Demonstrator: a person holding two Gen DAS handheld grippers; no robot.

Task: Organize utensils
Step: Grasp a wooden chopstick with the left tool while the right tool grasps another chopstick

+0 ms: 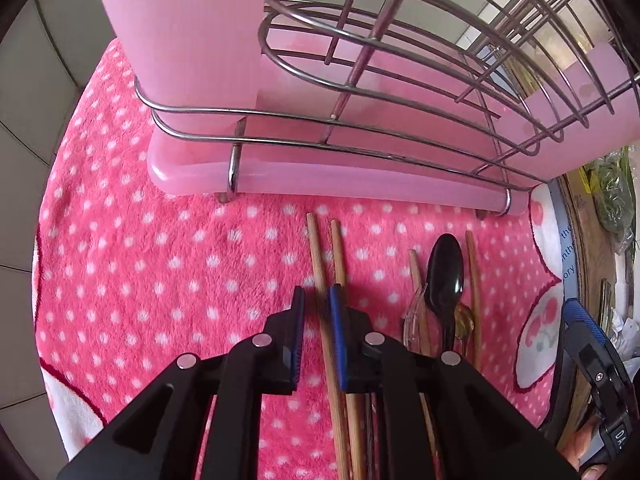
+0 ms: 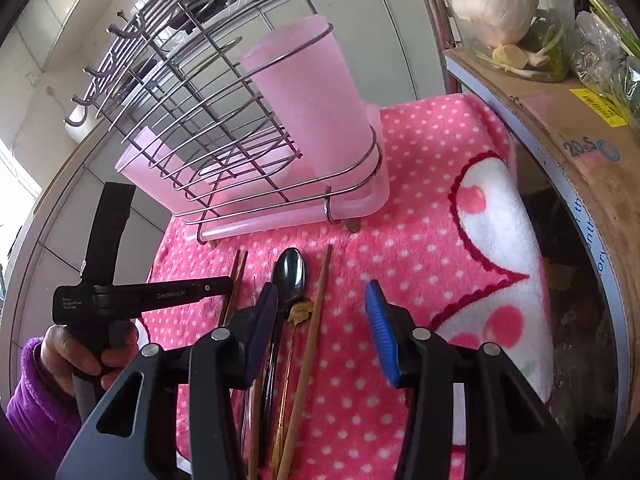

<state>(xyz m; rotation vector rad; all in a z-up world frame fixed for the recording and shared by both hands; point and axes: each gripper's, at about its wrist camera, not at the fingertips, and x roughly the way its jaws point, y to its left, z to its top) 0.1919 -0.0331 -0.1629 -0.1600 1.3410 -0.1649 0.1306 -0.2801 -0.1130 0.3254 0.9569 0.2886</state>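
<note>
A wire rack (image 1: pixel 360 80) with pink plastic cups (image 1: pixel 180 40) and a pink drip tray stands at the back of a pink dotted towel (image 1: pixel 140 260). Wooden chopsticks (image 1: pixel 316 248), a black spoon (image 1: pixel 444 268) and a clear utensil lie on the towel. My left gripper (image 1: pixel 318 320) is low over the towel, its jaws narrowly apart around one chopstick of the left pair. My right gripper (image 2: pixel 320 320) is open above the towel, right of the black spoon (image 2: pixel 290 276) and a single chopstick (image 2: pixel 316 312). The rack also shows in the right wrist view (image 2: pixel 200 128).
A cardboard box (image 2: pixel 560 132) with bagged vegetables (image 2: pixel 500 4) on top stands along the right edge of the towel (image 2: pixel 420 220). Tiled wall lies behind the rack. The left handheld gripper body (image 2: pixel 120 296) and a hand in a purple sleeve show at the left.
</note>
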